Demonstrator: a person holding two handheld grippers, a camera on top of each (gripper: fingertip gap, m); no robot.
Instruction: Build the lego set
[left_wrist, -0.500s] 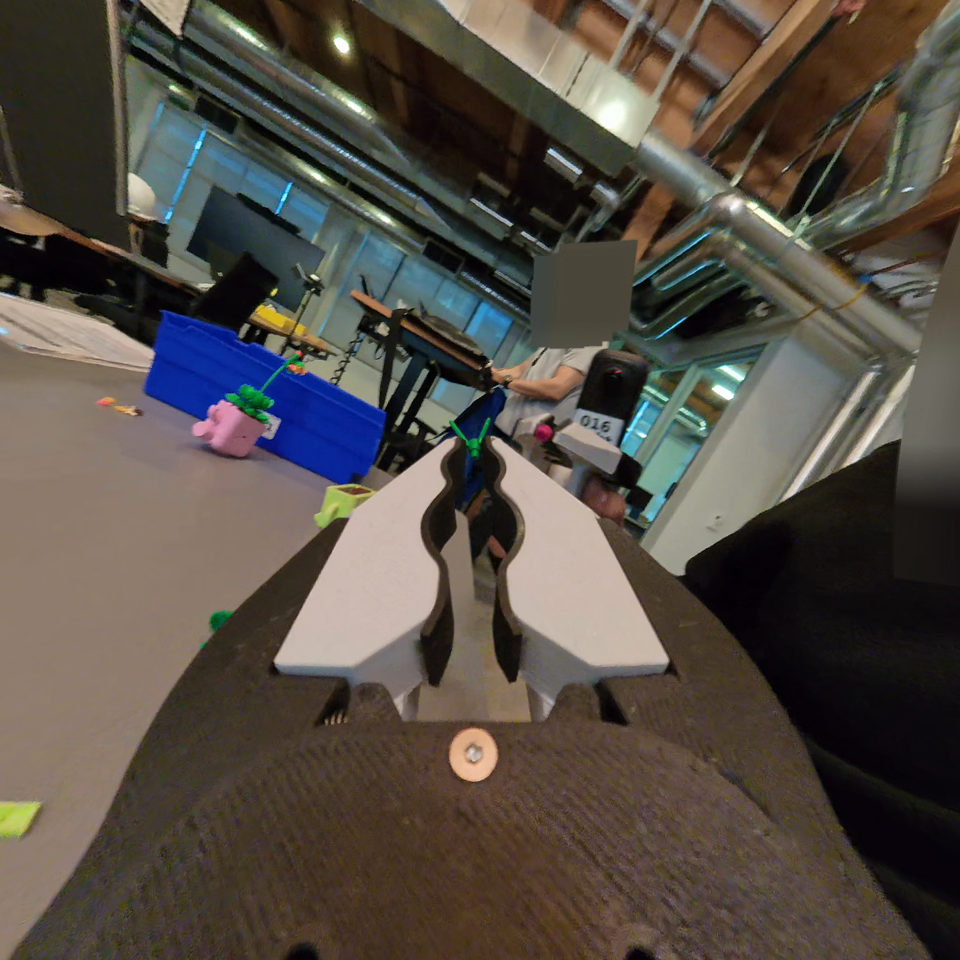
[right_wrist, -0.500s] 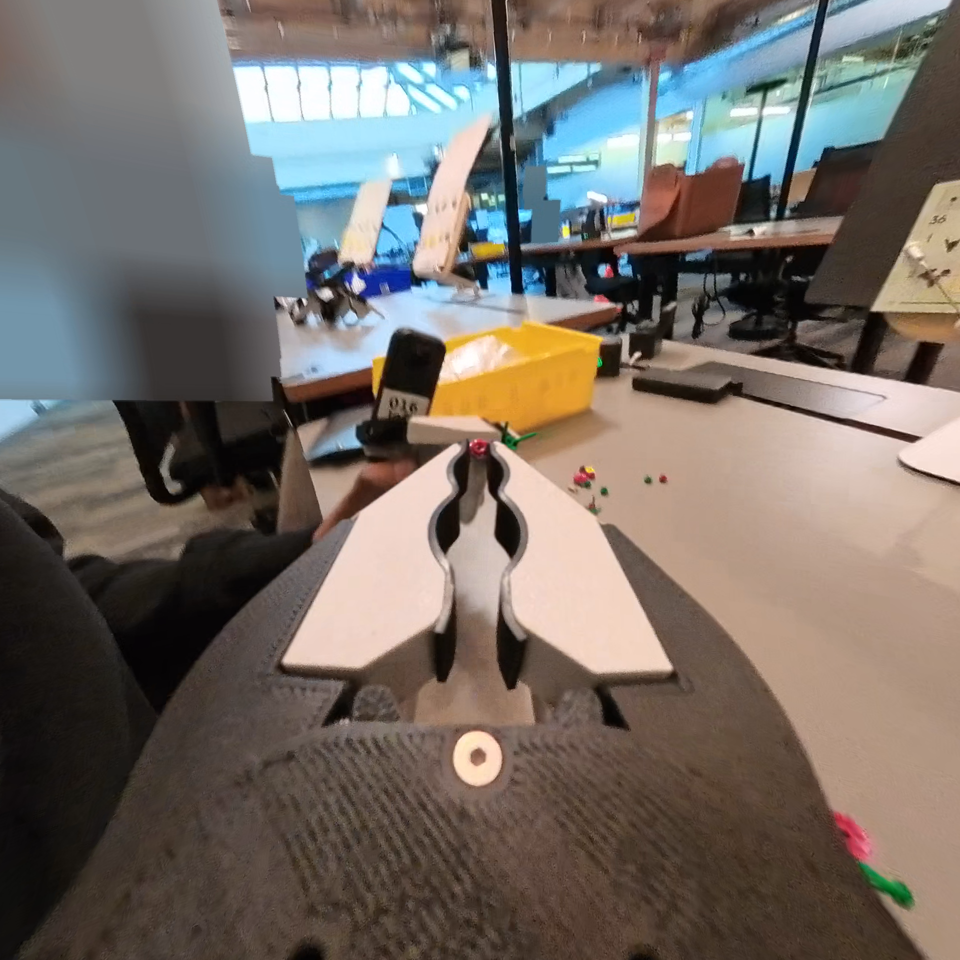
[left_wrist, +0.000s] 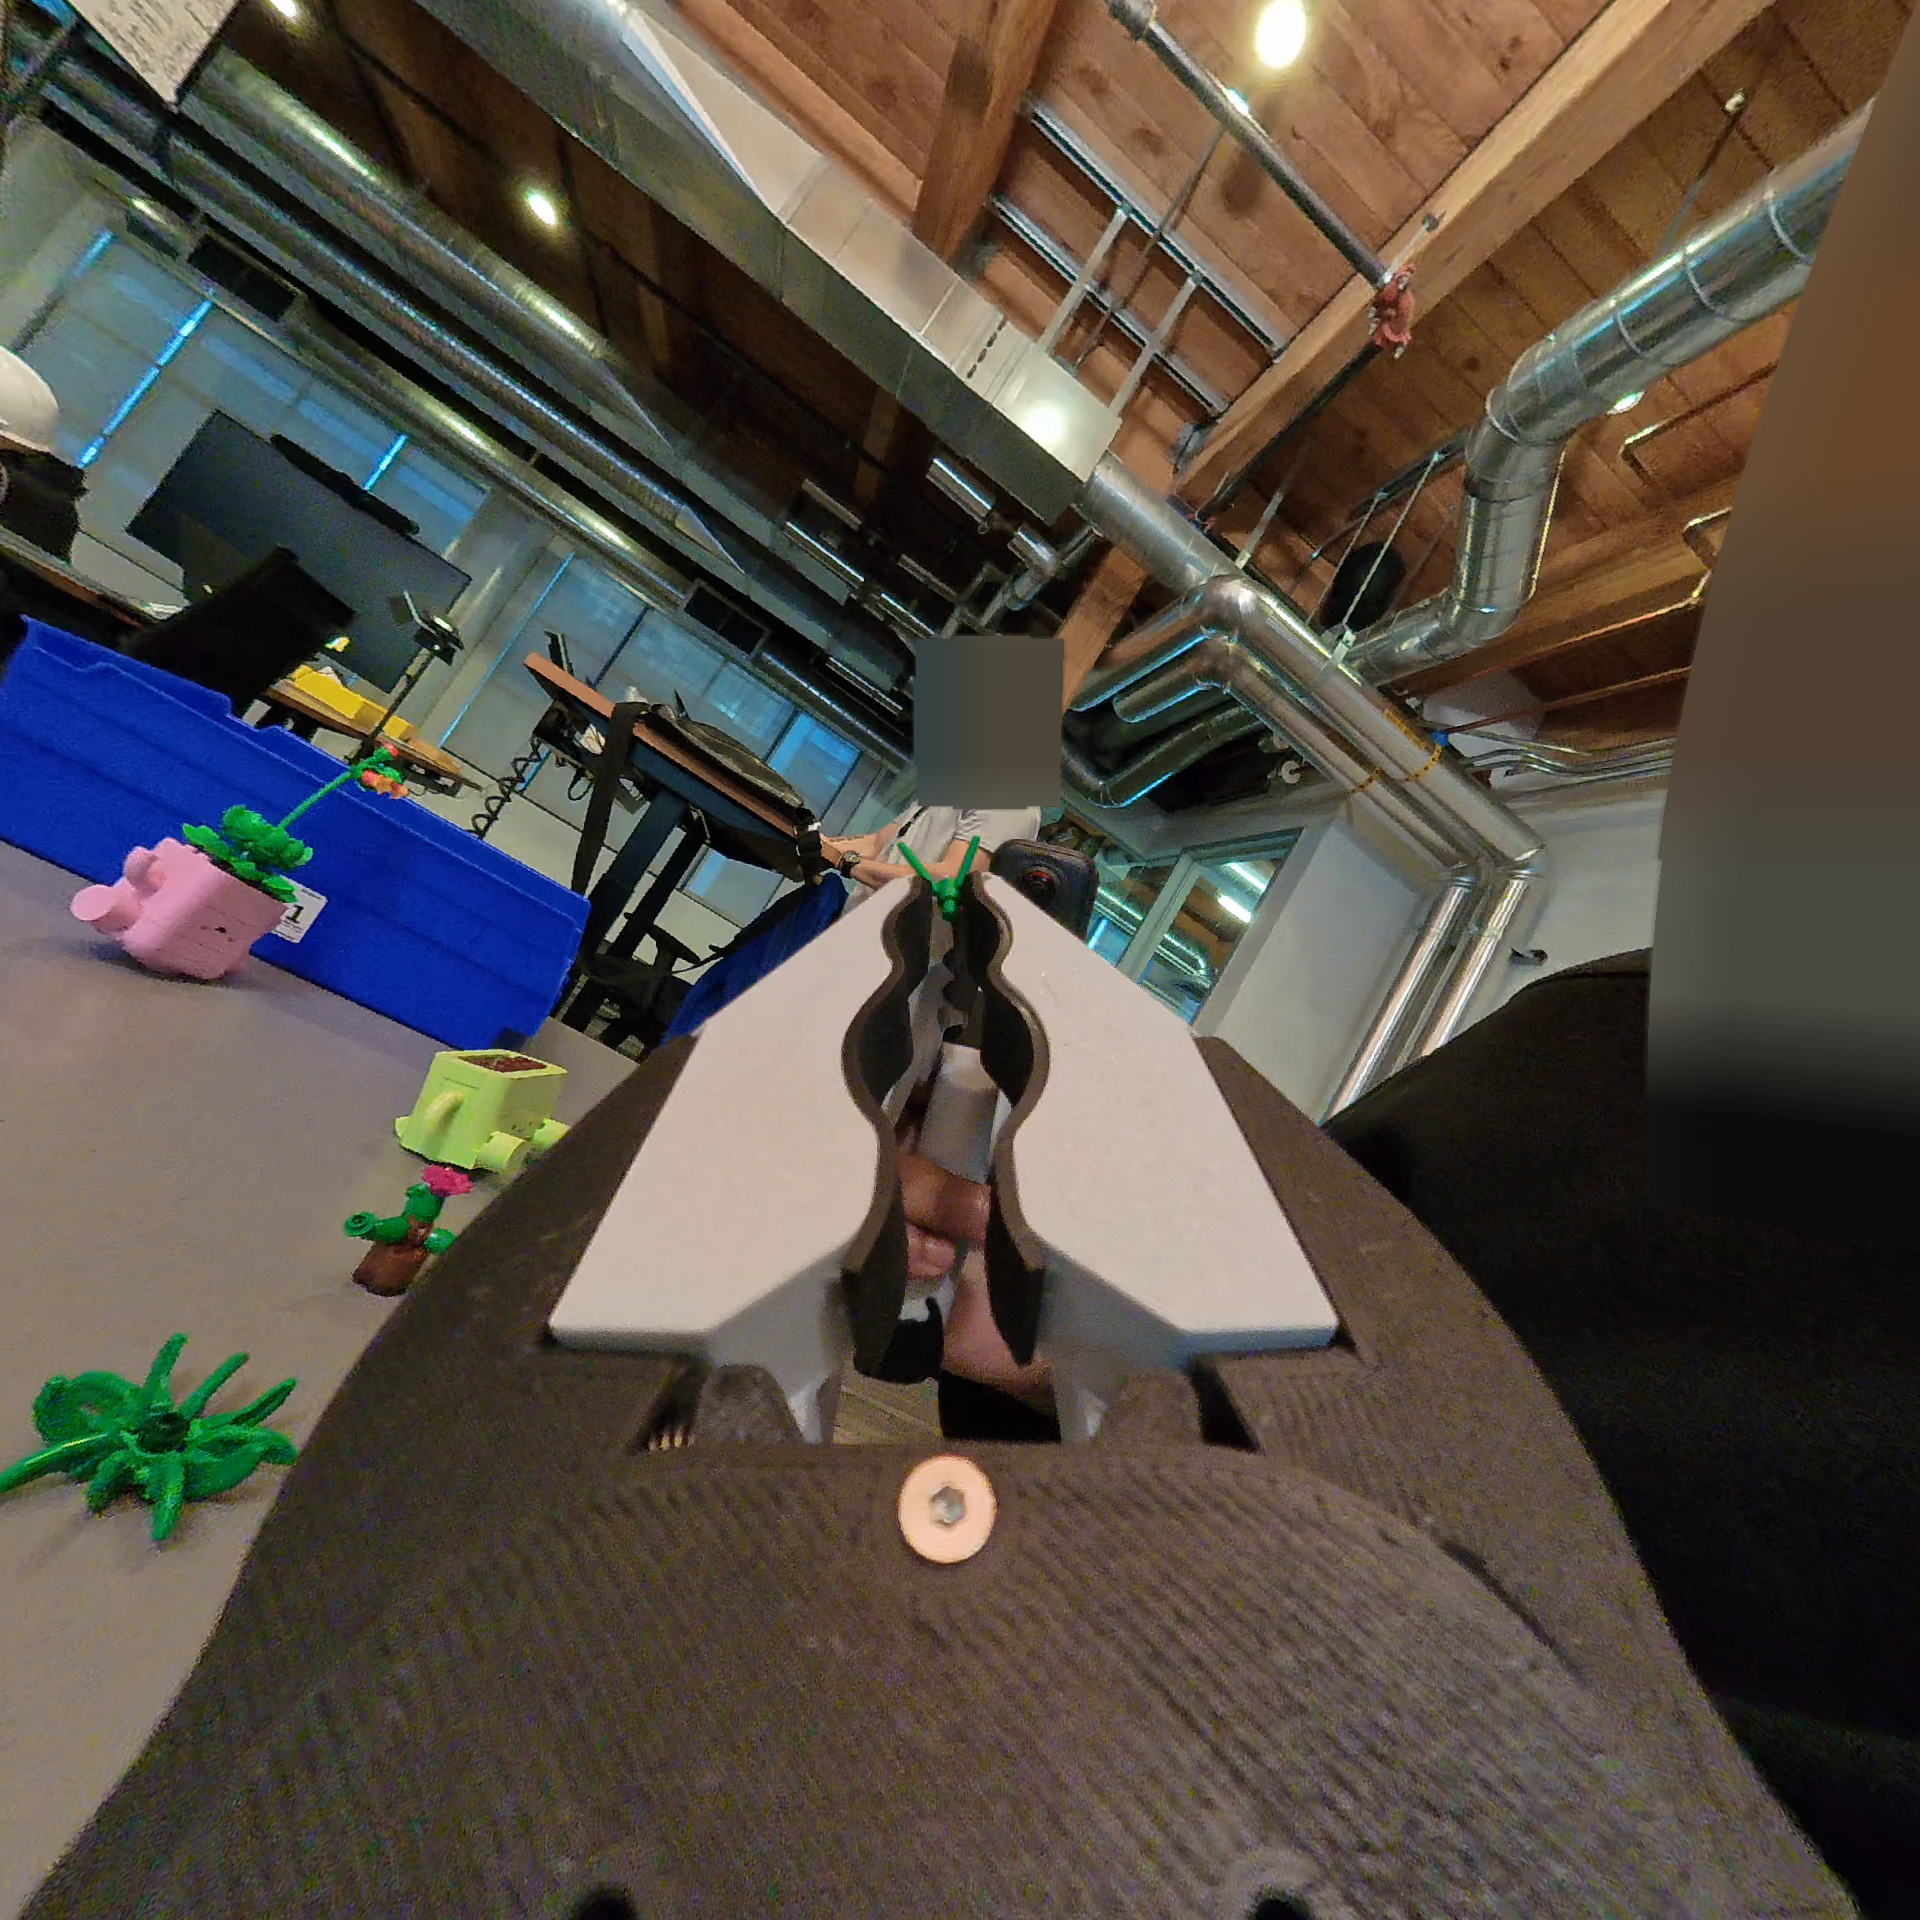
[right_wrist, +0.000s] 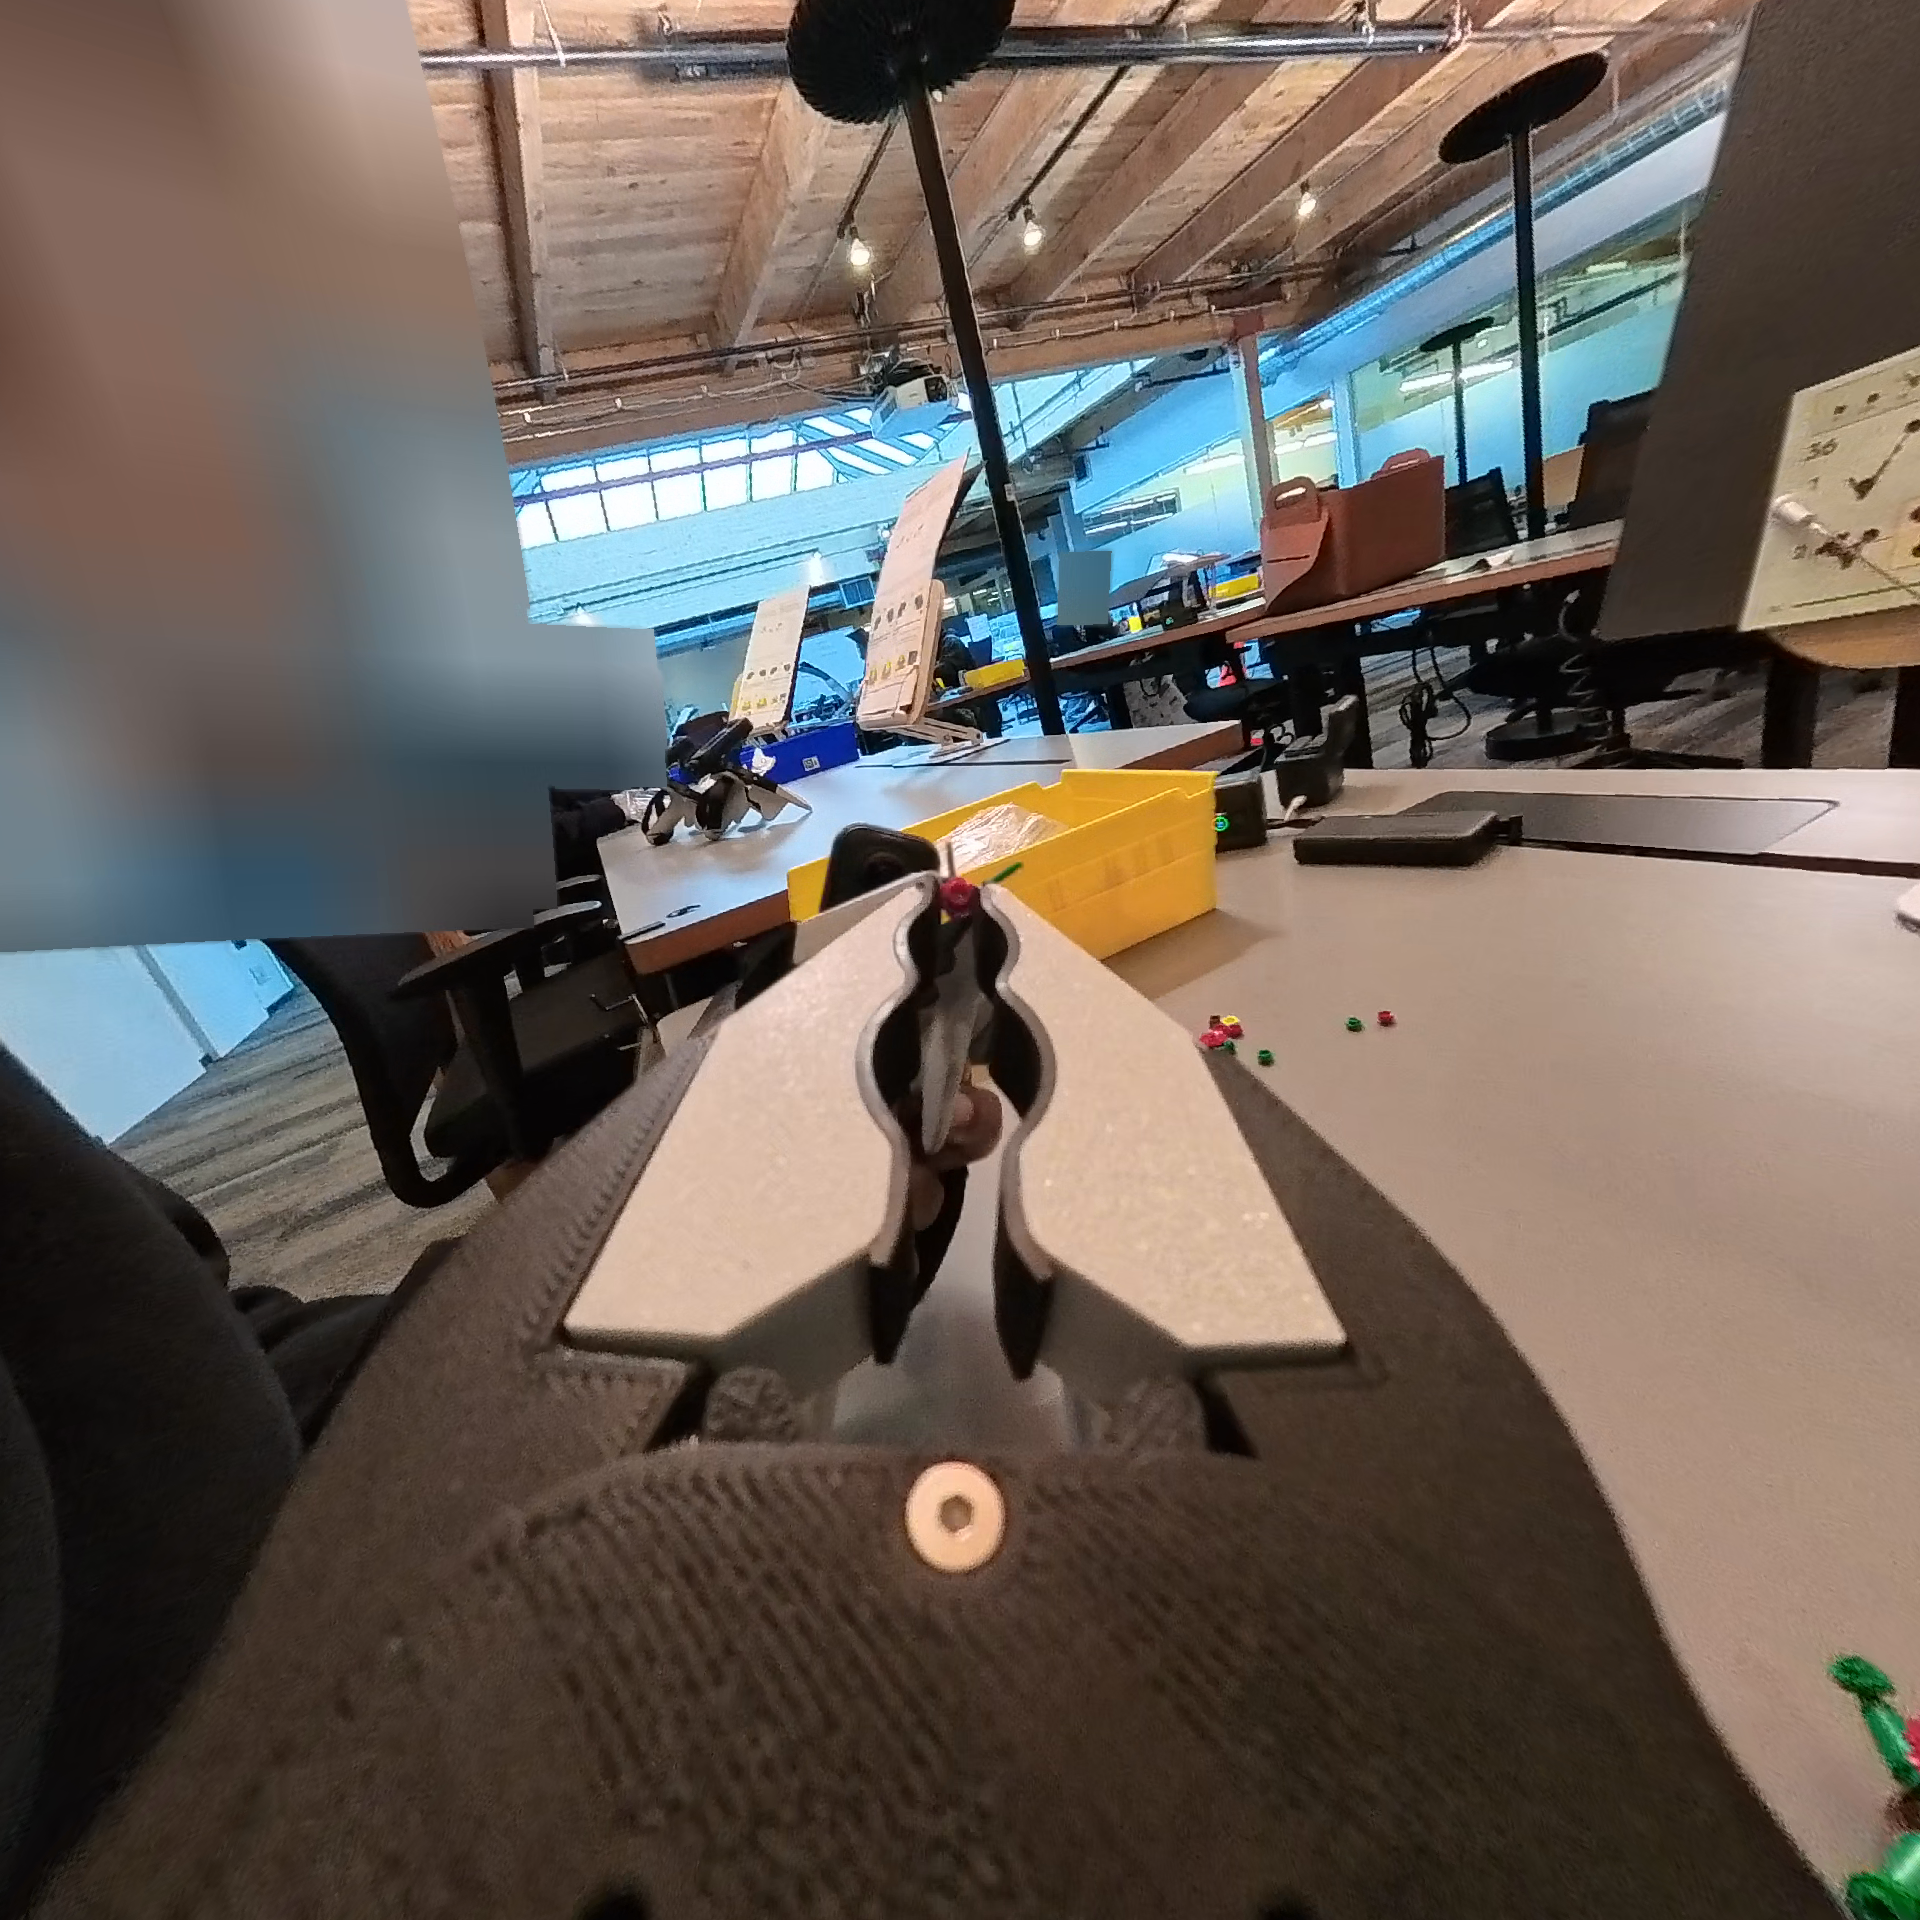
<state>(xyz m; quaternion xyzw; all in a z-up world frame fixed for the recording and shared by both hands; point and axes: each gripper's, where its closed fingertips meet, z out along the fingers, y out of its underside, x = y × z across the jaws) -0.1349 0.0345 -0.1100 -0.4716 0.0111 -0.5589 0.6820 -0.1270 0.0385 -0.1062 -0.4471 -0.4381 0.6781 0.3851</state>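
Observation:
My left gripper (left_wrist: 948, 902) is shut on a thin green stem piece (left_wrist: 943, 878) that forks above the fingertips. My right gripper (right_wrist: 958, 902) is shut on a tiny magenta flower piece (right_wrist: 957, 894). The two grippers face each other tip to tip above the table's edge; the right gripper's camera (left_wrist: 1044, 883) shows just behind the stem, and the left gripper's camera (right_wrist: 868, 860) shows behind the flower. On the table in the left wrist view stand a pink pot with a green plant (left_wrist: 197, 899), a lime pot (left_wrist: 480, 1107), a small brown plant (left_wrist: 400, 1236) and a green leafy piece (left_wrist: 156, 1434).
A blue bin (left_wrist: 416, 894) stands behind the pink pot. A yellow bin (right_wrist: 1091, 868) sits at the grey table's far edge (right_wrist: 1558, 1039). Several tiny loose studs (right_wrist: 1236, 1034) lie on the table. Green and pink pieces (right_wrist: 1881, 1745) lie at the lower right. A person sits in the background. My two grippers' fingertips are within a few centimetres of each other.
Both grippers have tilted upward and drawn closer together; the other gripper now sits directly behind each one's tips. More of the lego plants has come into the left wrist view.

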